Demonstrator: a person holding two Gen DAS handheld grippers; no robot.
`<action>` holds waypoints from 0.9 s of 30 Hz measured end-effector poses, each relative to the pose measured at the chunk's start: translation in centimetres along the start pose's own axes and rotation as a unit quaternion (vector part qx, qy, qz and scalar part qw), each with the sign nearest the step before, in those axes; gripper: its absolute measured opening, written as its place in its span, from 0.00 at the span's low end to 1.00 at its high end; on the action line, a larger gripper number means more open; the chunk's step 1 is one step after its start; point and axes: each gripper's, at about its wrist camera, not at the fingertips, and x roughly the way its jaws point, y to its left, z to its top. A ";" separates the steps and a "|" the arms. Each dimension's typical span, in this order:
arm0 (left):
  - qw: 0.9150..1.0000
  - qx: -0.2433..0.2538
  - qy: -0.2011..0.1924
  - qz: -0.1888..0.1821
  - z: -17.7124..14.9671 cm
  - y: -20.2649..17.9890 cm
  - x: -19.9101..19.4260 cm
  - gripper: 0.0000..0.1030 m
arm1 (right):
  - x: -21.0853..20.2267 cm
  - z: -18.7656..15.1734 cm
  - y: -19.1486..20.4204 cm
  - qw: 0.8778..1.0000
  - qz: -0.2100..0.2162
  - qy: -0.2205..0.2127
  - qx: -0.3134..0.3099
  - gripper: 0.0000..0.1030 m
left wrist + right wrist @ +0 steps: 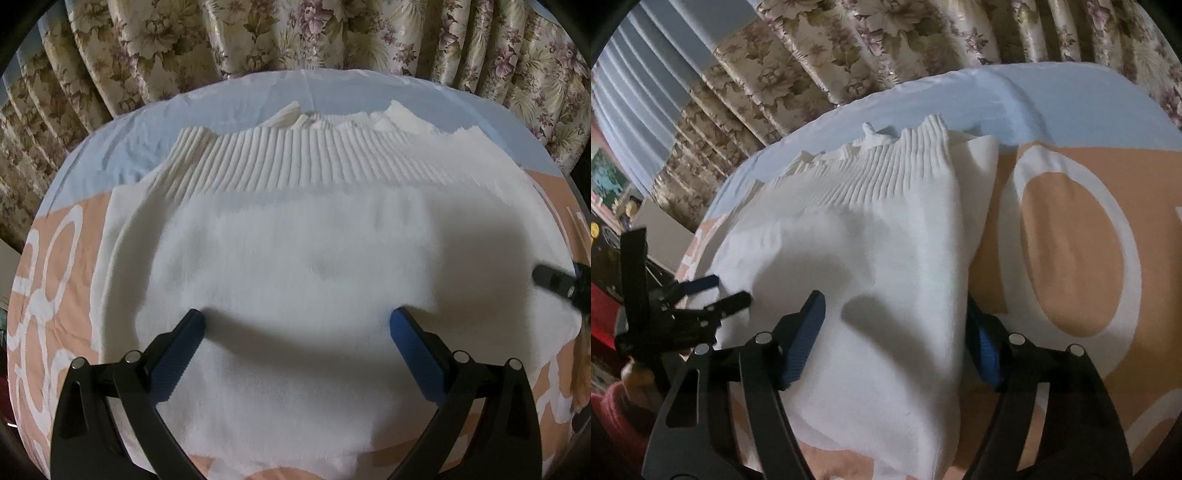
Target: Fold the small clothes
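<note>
A white knitted garment [295, 229] lies spread on the patterned cover, its ribbed band [280, 155] at the far end. My left gripper [297, 319] stands open over the garment's near middle, with both blue pads low on the cloth and nothing pinched. One black finger of the right gripper [554, 280] shows at the right edge. In the right wrist view the garment [886, 258] has a raised fold along its right edge. My right gripper [894, 306] is open astride that edge, with the left pad on top of the cloth and the right pad partly hidden below the fold. The left gripper [716, 293] shows at the left.
The cover [1071, 258] is peach with white rings and has a light blue strip [258, 92] at the far end. Floral curtains [295, 33] hang close behind. A person's hand and red sleeve [617, 402] show at the lower left, with clutter [605, 221] beyond.
</note>
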 end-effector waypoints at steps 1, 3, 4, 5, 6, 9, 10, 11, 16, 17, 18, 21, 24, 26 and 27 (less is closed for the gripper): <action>1.000 0.004 -0.004 0.002 0.2 -0.1 0.0 0.98 | -0.1 -0.5 0.2 1.000 -0.016 0.007 -0.005 0.65; 1.000 0.011 -0.009 0.005 0.8 -0.2 0.0 0.98 | -0.4 -0.9 0.4 1.000 -0.026 0.010 -0.001 0.65; 1.000 0.010 -0.009 0.004 1.0 -0.2 0.1 0.98 | -0.5 -1.1 0.5 0.999 -0.034 0.011 0.001 0.61; 1.000 0.010 -0.007 0.001 1.2 -0.2 0.3 0.98 | -0.5 -1.2 0.6 0.999 -0.045 0.011 0.001 0.60; 1.000 0.011 -0.004 0.000 1.3 -0.2 0.5 0.98 | -0.4 -1.2 0.6 0.999 -0.048 0.011 0.004 0.60; 1.000 0.020 -0.004 -0.001 1.4 -0.2 0.8 0.99 | 0.2 -0.6 0.7 0.999 -0.052 0.012 0.010 0.61; 1.000 0.021 -0.004 -0.002 1.4 -0.2 0.8 0.99 | 0.4 -0.3 0.9 0.998 -0.055 0.013 0.009 0.61; 1.000 0.021 -0.004 -0.004 1.4 -0.1 0.8 0.99 | 0.6 -0.1 1.1 0.998 -0.057 0.015 0.005 0.59; 1.000 0.020 -0.004 -0.006 1.3 0.0 0.9 0.99 | 0.8 0.6 2.6 0.997 -0.077 0.020 -0.015 0.31; 1.000 0.020 -0.004 -0.005 1.3 0.0 0.9 0.99 | 0.9 0.7 3.0 0.996 -0.084 0.022 -0.021 0.28; 1.000 0.020 -0.003 -0.005 1.3 0.0 0.9 0.99 | 0.9 0.8 3.5 0.995 -0.094 0.024 -0.028 0.27; 1.000 0.019 -0.001 -0.008 1.4 0.1 1.0 0.99 | 1.1 1.0 4.4 0.992 -0.117 0.024 -0.037 0.24; 1.000 0.020 0.001 -0.012 1.4 0.3 1.0 0.99 | 0.8 1.0 5.8 0.987 -0.150 0.013 -0.055 0.23; 1.000 0.018 0.005 -0.008 1.4 0.4 0.9 0.99 | 0.1 1.1 7.0 0.985 -0.163 -0.009 -0.062 0.22; 1.000 0.018 0.006 -0.006 1.4 0.5 0.8 0.99 | -0.2 1.2 7.4 0.985 -0.162 -0.016 -0.062 0.22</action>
